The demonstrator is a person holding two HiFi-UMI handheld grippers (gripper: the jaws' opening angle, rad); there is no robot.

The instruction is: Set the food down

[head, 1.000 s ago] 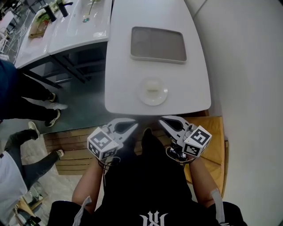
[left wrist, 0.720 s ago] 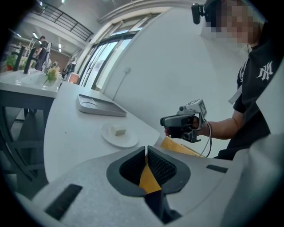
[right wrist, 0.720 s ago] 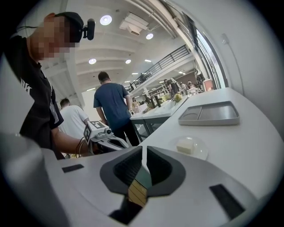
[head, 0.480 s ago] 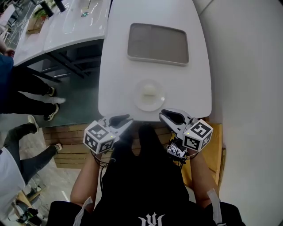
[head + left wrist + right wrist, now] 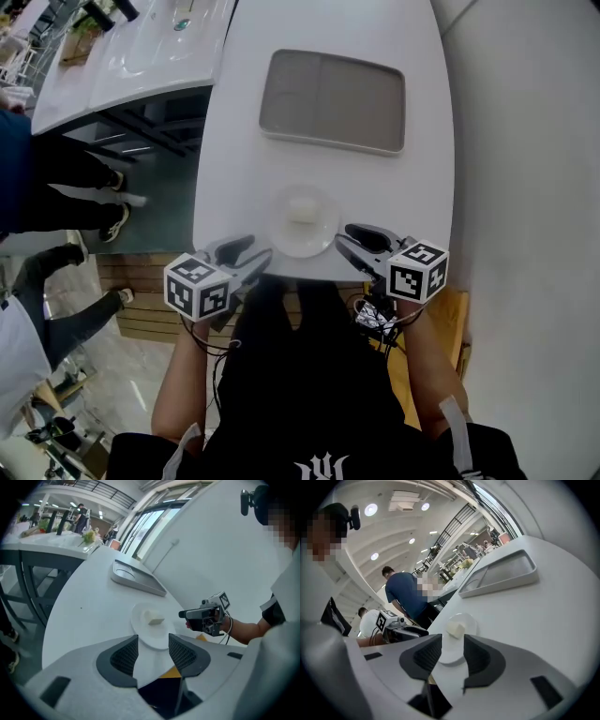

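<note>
A small white plate [image 5: 277,234] sits near the front edge of the white table [image 5: 234,141], with a pale chunk of food [image 5: 302,210] on it. My left gripper [image 5: 251,254] hovers at the table edge just left of the plate. My right gripper [image 5: 346,238] is just right of it. Both sets of jaws have just been opening and stand open with nothing between them. In the left gripper view, the plate [image 5: 139,626] and food [image 5: 153,617] lie just beyond my left gripper [image 5: 152,640]. The right gripper view shows the food [image 5: 455,629] ahead of my right gripper [image 5: 452,642].
A grey rectangular tray [image 5: 333,100] lies farther back on the table. Other white tables [image 5: 141,56] stand at the upper left, with people's legs [image 5: 56,178] beside them. A white wall [image 5: 534,187] runs along the right. A wooden seat [image 5: 427,356] is under me.
Both grippers moved forward and down to the table's front edge, either side of the plate. Their jaws went from shut to open.
</note>
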